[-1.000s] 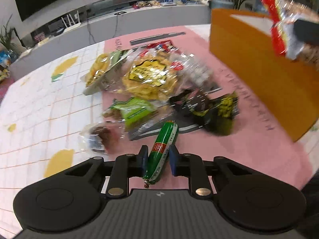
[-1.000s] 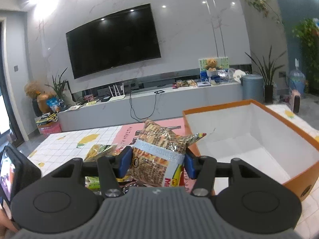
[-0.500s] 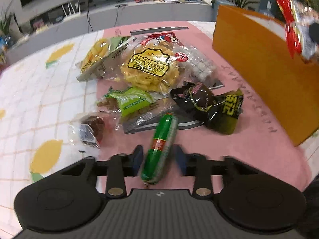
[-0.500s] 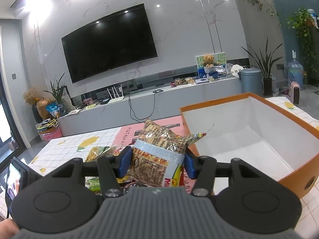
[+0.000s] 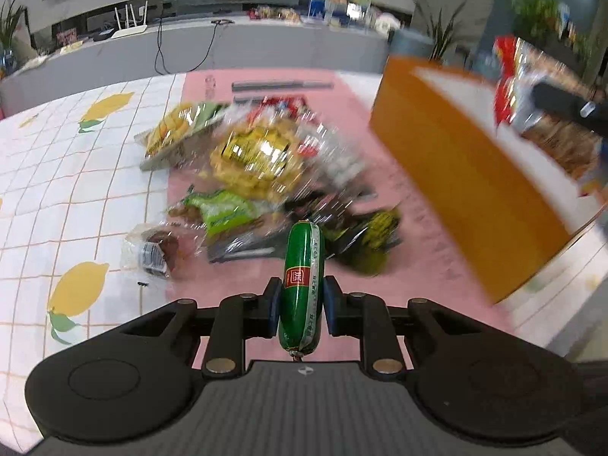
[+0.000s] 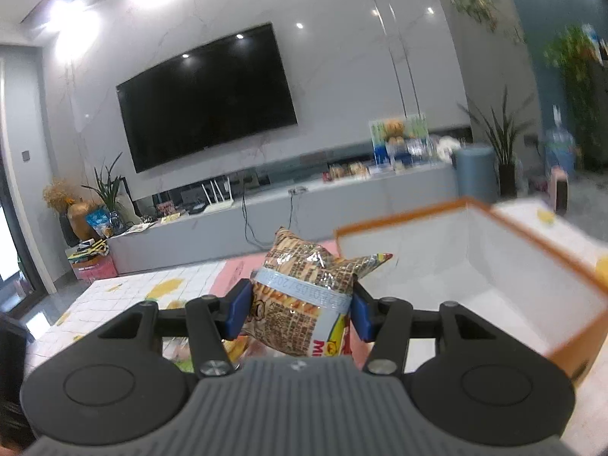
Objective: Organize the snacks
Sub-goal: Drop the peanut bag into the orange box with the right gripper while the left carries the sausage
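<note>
A green sausage stick with a red label sits between the blue pads of my left gripper, whose jaws are closing and press on it. It hangs just above the pink mat, in front of the snack pile. My right gripper is shut on a brown printed snack bag, held in the air beside the left wall of the orange box. The box is open and white inside. In the left wrist view the same box stands at the right, with the snack bag above its rim.
Loose snacks lie on the mat: a yellow bag, a green packet, a dark packet and a small clear pastry pack. A lemon-print tablecloth covers the left. A TV wall and low cabinet stand behind.
Half a second ago the left jaws stood apart around the sausage; now they press on it again and the gripper has risen. The right gripper still holds its bag.
</note>
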Available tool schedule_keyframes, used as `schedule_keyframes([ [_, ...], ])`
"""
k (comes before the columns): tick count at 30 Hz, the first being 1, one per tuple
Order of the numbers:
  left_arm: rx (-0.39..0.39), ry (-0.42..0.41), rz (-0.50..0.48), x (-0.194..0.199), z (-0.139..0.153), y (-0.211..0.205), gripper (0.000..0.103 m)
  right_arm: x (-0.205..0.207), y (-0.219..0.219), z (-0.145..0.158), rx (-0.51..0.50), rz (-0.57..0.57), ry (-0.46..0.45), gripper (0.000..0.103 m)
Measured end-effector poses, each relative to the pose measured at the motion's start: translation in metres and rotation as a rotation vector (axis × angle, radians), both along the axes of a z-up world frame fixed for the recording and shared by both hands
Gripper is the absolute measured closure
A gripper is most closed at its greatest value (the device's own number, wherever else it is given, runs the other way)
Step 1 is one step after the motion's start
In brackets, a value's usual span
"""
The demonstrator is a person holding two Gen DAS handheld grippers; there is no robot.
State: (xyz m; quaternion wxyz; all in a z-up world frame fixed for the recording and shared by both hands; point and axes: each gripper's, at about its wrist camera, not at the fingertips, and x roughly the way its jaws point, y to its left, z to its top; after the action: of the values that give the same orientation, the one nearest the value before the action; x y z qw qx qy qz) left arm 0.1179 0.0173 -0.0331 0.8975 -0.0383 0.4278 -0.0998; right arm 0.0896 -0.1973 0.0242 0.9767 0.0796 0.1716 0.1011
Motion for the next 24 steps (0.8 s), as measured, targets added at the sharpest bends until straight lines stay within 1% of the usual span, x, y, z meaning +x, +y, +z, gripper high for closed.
schedule_keyframes([
  [2, -0.04, -0.033, 0.008, -0.003, 0.018, -0.002, 0.078, 0.002, -0.013, 0.008, -0.058, -0.02, -0.005, 0.05],
  [4, -0.082, -0.07, 0.015, -0.007, 0.038, -0.007, 0.078, 0.006, -0.026, 0.012, -0.117, -0.038, 0.025, 0.05],
  [7, -0.144, -0.099, 0.019, -0.009, 0.064, -0.019, 0.078, 0.015, -0.044, 0.007, -0.202, -0.01, 0.11, 0.05],
  [9, -0.164, -0.117, 0.019, -0.01, 0.079, -0.03, 0.078, 0.025, -0.055, -0.002, -0.213, 0.011, 0.186, 0.05],
  [12, -0.13, -0.162, -0.027, -0.006, 0.098, -0.057, 0.078, 0.043, -0.063, -0.015, -0.193, -0.021, 0.301, 0.051],
  [15, -0.092, -0.189, -0.053, -0.004, 0.107, -0.081, 0.078, 0.054, -0.062, -0.021, -0.159, -0.017, 0.361, 0.051],
  [18, -0.054, -0.221, -0.063, -0.004, 0.11, -0.099, 0.078, 0.059, -0.06, -0.022, -0.104, -0.005, 0.386, 0.051],
  [22, -0.036, -0.192, -0.093, 0.001, 0.109, -0.113, 0.078, 0.06, -0.061, -0.024, -0.103, -0.01, 0.402, 0.051],
  [24, -0.019, -0.19, -0.105, -0.002, 0.109, -0.117, 0.078, 0.063, -0.061, -0.025, -0.078, -0.018, 0.421, 0.051],
])
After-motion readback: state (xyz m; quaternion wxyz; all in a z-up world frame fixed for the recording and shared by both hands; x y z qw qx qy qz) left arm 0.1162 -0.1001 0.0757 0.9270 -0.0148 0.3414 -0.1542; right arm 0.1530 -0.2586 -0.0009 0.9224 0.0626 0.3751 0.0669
